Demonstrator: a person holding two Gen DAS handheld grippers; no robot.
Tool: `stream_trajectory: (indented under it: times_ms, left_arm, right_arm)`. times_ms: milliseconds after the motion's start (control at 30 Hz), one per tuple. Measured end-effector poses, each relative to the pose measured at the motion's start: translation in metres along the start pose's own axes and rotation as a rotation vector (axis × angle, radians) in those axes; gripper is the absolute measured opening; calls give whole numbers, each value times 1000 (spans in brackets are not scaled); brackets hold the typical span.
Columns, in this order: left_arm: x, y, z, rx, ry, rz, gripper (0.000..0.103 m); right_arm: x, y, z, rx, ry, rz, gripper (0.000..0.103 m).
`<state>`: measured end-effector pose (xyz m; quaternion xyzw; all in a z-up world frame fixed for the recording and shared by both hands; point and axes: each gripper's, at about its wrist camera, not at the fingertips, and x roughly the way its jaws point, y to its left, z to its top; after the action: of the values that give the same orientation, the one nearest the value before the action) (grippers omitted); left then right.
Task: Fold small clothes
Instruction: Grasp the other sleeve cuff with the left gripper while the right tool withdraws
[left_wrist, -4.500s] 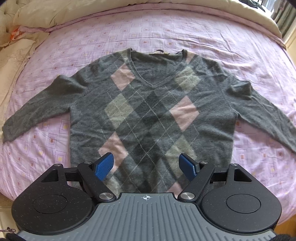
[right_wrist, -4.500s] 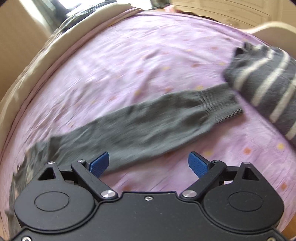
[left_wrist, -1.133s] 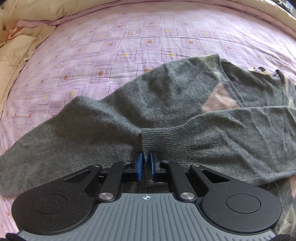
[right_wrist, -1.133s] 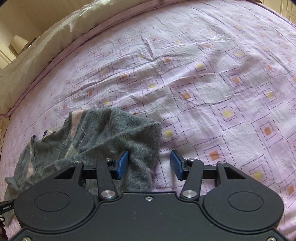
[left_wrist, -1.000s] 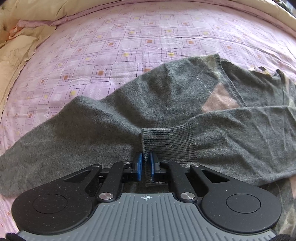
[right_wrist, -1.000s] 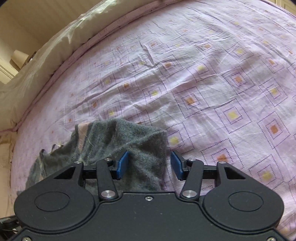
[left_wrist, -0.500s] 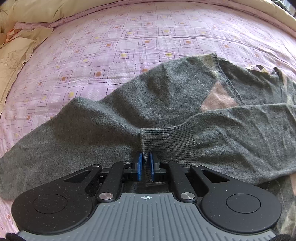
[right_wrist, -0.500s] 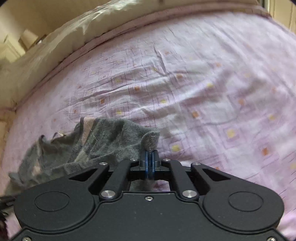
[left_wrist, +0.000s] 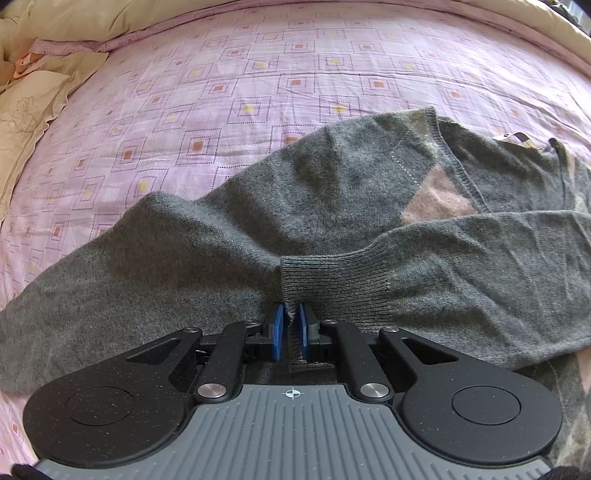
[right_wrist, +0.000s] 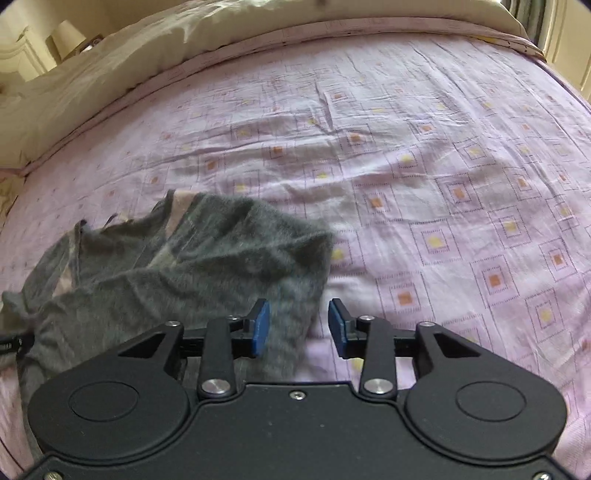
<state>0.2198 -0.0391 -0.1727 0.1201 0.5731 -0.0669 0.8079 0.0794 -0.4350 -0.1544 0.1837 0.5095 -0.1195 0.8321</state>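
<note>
Bedsheet (left_wrist: 295, 74) under everything is lilac with small printed squares, cream bedding (right_wrist: 92, 74) bunched along its edge. My left gripper (left_wrist: 291, 325) pinches the ribbed cuff (left_wrist: 332, 284) of the grey sweater (left_wrist: 332, 192) lying there; my right gripper (right_wrist: 298, 325) stands parted over the sweater's folded edge, gripping nothing.

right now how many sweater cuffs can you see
1: the ribbed cuff of the folded-over sleeve lies across the argyle sweater, pinched in the left gripper. The other sleeve's cuff is out of view.
</note>
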Motion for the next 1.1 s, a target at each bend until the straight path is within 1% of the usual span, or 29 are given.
stream_trajectory:
  times_ms: [33, 133, 233, 300, 400, 433, 467, 533, 567, 600, 633, 667, 700, 767, 867, 900, 933, 967, 1000, 1033, 1100]
  left_arm:
    - [0, 0, 0, -1, -1, -1, 10]
    - [-1, -1, -1, -1, -3, 1, 10]
    - [-1, -1, -1, 0, -3, 4, 10]
    - [-1, -2, -1, 0, -3, 6, 10]
    - [-1, -1, 0, 1, 1, 5, 10]
    - [-1, -1, 0, 1, 2, 4, 10]
    - [-1, -1, 0, 0, 2, 4, 10]
    - [-1, 0, 1, -1, 1, 4, 10]
    - [-1, 0, 0, -2, -1, 5, 10]
    - [-1, 0, 0, -3, -3, 6, 10]
    - [-1, 0, 0, -4, -6, 6, 10]
    - [-1, 0, 0, -5, -8, 8, 10]
    - [-2, 0, 0, -5, -11, 10, 10]
    - [-2, 0, 0, -4, -16, 13, 10]
    - [-4, 0, -2, -5, -23, 15, 11]
    - [-4, 0, -2, -4, -25, 14, 12]
    - [-5, 1, -3, -4, -27, 15, 16]
    - [-7, 1, -4, -4, -32, 29, 30]
    - [-8, 2, -5, -7, -37, 45, 36]
    - [-9, 6, -6, -19, -39, 36, 42]
    - [-13, 16, -8, -69, -32, -23, 43]
  right_arm:
    - [-6, 4, -9, -24, 7, -4, 55]
    - [-17, 16, -35, -87, 29, -6, 56]
    - [-16, 30, -52, -148, 52, -28, 60]
    - [-8, 38, -56, -179, 55, -48, 60]
    - [7, 45, -52, -188, 51, -62, 60]
    - [11, 45, -50, -187, 54, -79, 60]
    - [16, 42, -48, -183, 58, -119, 60]
    - [20, 27, -49, -136, 45, -217, 60]
    - [20, 13, -50, -70, 43, -232, 64]
    - [18, 1, -51, -3, 47, -227, 72]
    - [15, -7, -53, 41, 51, -221, 73]
    - [13, -11, -55, 57, 50, -218, 73]
    - [10, -11, -57, 49, 52, -229, 73]
    - [6, -12, -60, 34, 57, -256, 77]
    - [-8, -18, -63, 110, 41, -222, 78]
    - [-13, -17, -62, 131, 22, -210, 81]
    - [-19, -16, -60, 143, -1, -196, 85]
    - [-24, -14, -57, 148, -25, -179, 87]
    - [-28, -11, -55, 149, -44, -167, 90]
    - [-30, -8, -52, 148, -58, -159, 90]
    - [-34, -1, -46, 150, -76, -140, 90]
